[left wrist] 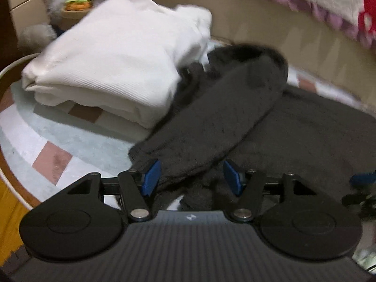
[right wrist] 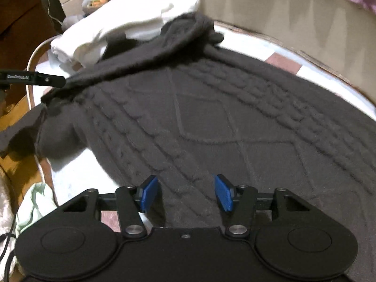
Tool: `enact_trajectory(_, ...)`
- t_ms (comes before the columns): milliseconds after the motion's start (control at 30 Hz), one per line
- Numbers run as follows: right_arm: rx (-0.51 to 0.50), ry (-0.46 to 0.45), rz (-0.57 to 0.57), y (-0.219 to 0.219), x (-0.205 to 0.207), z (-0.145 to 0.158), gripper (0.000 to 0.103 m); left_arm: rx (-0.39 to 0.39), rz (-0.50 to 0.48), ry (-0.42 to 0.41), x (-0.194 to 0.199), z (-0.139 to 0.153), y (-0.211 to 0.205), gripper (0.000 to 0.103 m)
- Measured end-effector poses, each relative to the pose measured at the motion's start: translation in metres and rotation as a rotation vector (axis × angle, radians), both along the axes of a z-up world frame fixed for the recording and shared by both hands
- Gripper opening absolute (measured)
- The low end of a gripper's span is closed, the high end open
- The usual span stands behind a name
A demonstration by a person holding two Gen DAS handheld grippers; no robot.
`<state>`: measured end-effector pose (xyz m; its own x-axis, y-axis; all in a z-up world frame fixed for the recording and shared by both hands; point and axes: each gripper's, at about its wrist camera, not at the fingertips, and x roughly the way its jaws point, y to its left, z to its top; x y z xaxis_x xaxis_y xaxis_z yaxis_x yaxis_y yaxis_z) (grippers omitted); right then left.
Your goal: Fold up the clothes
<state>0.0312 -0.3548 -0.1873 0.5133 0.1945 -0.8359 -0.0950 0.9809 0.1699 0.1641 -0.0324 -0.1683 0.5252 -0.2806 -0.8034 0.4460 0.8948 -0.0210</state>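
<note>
The dark grey cable-knit sweater (right wrist: 211,122) lies flat on the round patterned mat (left wrist: 58,138), its collar toward the far edge beside the folded white garment (left wrist: 112,54). Its folded-over sleeve (left wrist: 211,122) runs lengthwise from the collar straight toward the left gripper (left wrist: 192,176), whose half-open jaws stand around the cuff without pressing it. The right gripper (right wrist: 185,192) hovers half open and empty above the hem at the near edge.

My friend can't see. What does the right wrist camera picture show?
A dark grey cable-knit sweater lies spread on a pastel checked mat, with the right hand-held gripper open just above it. A folded white garment sits behind.
</note>
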Motion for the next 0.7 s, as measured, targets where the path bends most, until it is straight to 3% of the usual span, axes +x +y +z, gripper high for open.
enact_trajectory(133, 0.004, 0.043, 0.029, 0.009, 0.000, -0.013, 0.064, 0.226, -0.061, -0.083, -0.002, -0.020, -0.029, 0.060)
enact_trajectory(233, 0.007, 0.040, 0.039, 0.011, -0.003, -0.013, 0.069, 0.246, -0.074, -0.096, 0.004, -0.024, -0.033, 0.061)
enact_trajectory(267, 0.013, 0.038, 0.036, 0.010, -0.004, -0.014, 0.069, 0.246, -0.081, -0.092, 0.006, -0.026, -0.033, 0.059)
enact_trajectory(300, 0.024, 0.034, 0.029, 0.008, -0.004, -0.014, 0.069, 0.237, -0.087, -0.084, 0.007, -0.026, -0.031, 0.051)
enact_trajectory(367, 0.052, 0.028, 0.012, 0.003, -0.006, -0.014, 0.069, 0.193, -0.078, -0.064, 0.006, -0.022, -0.022, 0.031)
enact_trajectory(400, 0.065, 0.027, 0.002, 0.001, -0.006, -0.013, 0.068, 0.170, -0.074, -0.054, 0.005, -0.020, -0.017, 0.026)
enact_trajectory(533, 0.072, 0.014, -0.027, -0.002, -0.004, -0.006, 0.068, 0.036, -0.034, -0.058, 0.006, -0.002, 0.004, 0.016)
enact_trajectory(600, 0.075, -0.028, -0.036, -0.003, -0.002, 0.008, 0.068, -0.053, -0.023, -0.056, 0.006, 0.008, 0.015, 0.015)
enact_trajectory(700, 0.174, -0.081, -0.042, -0.009, 0.010, 0.033, 0.068, -0.221, -0.035, -0.020, 0.003, 0.020, 0.026, 0.015)
